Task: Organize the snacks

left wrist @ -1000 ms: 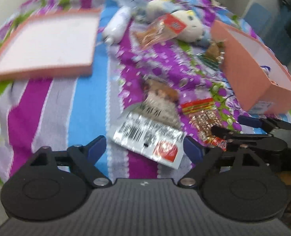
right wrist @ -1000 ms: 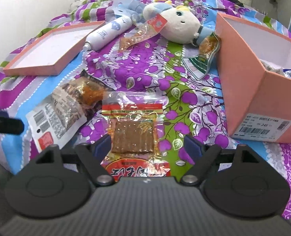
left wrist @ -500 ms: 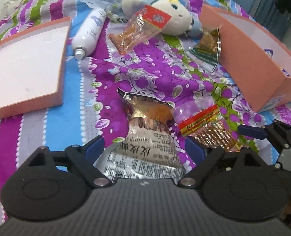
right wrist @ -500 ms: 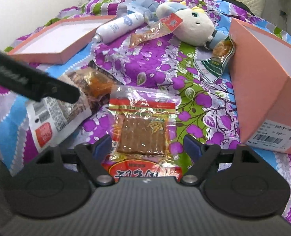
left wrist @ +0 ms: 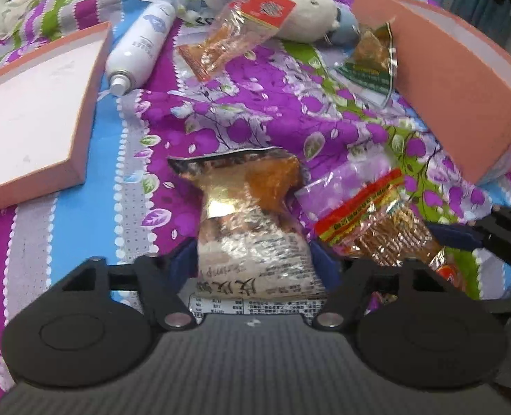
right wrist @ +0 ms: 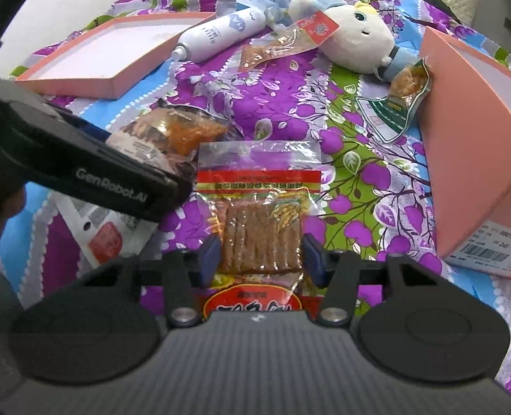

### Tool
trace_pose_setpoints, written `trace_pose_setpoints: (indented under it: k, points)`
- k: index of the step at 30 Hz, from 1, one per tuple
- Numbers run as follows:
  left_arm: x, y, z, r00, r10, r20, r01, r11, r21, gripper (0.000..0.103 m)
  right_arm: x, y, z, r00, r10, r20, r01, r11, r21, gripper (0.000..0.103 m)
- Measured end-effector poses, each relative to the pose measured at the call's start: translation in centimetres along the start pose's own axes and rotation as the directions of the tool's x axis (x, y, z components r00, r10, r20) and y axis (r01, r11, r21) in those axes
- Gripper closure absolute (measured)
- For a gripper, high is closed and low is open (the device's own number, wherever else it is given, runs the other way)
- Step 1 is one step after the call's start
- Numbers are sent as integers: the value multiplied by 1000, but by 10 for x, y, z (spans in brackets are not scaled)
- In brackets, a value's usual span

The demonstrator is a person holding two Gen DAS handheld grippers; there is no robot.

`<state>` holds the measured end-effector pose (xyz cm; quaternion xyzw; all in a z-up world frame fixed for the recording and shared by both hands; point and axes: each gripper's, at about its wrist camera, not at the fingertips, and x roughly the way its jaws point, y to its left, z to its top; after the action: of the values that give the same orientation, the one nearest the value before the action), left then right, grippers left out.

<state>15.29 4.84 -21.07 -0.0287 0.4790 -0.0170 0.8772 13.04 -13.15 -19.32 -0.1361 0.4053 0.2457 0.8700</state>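
Snack packets [left wrist: 255,228] between narrower fingers [left wrist: 182,263]

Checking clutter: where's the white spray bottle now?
Far side of the bedspread: white spray bottle lies between the shallow pink lid and the plush toy.

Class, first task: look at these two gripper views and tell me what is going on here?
A person is sorting snacks on a bed, a gripper in each hand. The left gripper is closing around a crinkly shrimp snack bag; the right gripper is closing around a red-banded snack pack. The pink box waits at right.
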Motion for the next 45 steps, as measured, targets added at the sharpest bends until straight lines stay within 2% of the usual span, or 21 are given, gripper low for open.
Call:
trace_pose_setpoints:
  k: [5, 18, 26, 31, 37, 45]
  points:
    - [-15, 0, 3, 1000, 20, 13, -19, 998, -52, 42, -12, -9, 0, 1000, -26, 5, 26, 999, 38, 51]
    - [-103, -32, 16, 993, 40, 114, -25, 992, -127, 42, -94, -38, 19, 990, -68, 121, 45, 981, 186, 51]
    - [-153, -62, 25, 983, -7, 184, 32, 991, -134, 42, -141, -60, 28, 979, -97, 178, 52, 969, 242, 51]
    - [-185, -71, 35, 971, -59, 233, 101, 980, -174, 42, -172, -72, 31, 968, -121, 218, 59, 961, 270, 51]
    - [-215, -86, 55, 956, -86, 280, 135, 978, -162, 42, -204, -88, 41, 957, -129, 258, 46, 951, 305, 51]
    - [-213, -127, 107, 942, -141, 304, 183, 976, -116, 42, -227, -135, 66, 931, -164, 326, 56, 948, 314, 51]
